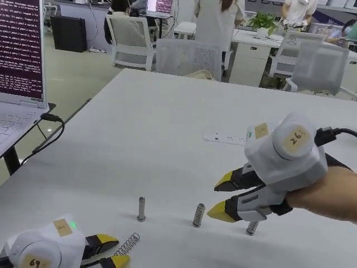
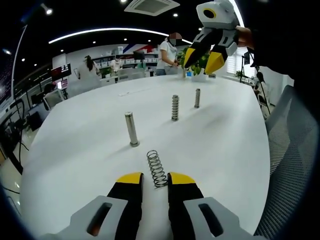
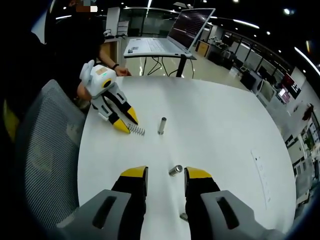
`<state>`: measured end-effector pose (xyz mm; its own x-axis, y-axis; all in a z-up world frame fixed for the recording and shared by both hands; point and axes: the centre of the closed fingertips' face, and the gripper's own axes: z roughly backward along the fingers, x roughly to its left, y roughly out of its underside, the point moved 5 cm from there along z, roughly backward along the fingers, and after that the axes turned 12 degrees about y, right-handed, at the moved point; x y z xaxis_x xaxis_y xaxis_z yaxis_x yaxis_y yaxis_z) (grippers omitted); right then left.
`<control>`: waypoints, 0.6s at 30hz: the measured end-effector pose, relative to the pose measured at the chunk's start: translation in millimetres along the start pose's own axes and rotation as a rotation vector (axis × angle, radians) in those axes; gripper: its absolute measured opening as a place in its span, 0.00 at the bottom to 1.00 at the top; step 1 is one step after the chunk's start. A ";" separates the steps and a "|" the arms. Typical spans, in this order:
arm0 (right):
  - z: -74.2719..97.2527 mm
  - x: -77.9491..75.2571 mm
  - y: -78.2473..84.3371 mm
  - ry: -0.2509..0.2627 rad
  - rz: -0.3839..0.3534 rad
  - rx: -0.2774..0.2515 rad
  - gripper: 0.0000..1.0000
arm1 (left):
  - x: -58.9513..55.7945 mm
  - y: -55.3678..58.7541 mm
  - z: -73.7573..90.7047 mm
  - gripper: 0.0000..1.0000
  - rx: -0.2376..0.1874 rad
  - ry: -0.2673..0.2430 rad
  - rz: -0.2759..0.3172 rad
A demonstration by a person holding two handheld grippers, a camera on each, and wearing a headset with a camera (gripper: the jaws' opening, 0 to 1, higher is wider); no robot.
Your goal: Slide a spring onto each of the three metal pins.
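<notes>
LAST SPRING, LAST PIN. At the white table (image 1: 167, 139), my left gripper (image 2: 156, 179) sits low over the loose spring (image 2: 156, 169). The spring lies flat, with its long axis running forward along the jaws and its near end between the yellow tips. The jaws stand close about it, but I cannot tell whether they pinch it or only flank it. In the left gripper view the bare pin (image 2: 131, 129) stands upright just ahead and a little left of the tips, near the spring's far end. As I judge it, my next move turns on that relation: the lying coil must be raised to vertical and its bore brought over the pin's top. The left gripper is much the nearer of the two. My right gripper (image 1: 223, 195) hangs above the middle pin (image 2: 175, 107), jaws spread and empty. That pin and the far pin (image 2: 197, 98) each wear a spring.
</notes>
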<state>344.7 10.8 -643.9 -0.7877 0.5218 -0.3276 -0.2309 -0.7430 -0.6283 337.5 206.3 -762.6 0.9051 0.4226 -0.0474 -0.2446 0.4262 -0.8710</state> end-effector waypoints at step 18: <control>4.7 1.5 -4.6 0.001 0.021 -0.006 0.26 | -2.9 0.4 0.9 0.03 0.013 0.018 -0.014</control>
<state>341.9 13.1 -638.2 -0.7918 0.5063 -0.3415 -0.2110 -0.7515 -0.6250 334.5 206.0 -762.4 0.9145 0.4023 -0.0440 -0.2364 0.4426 -0.8650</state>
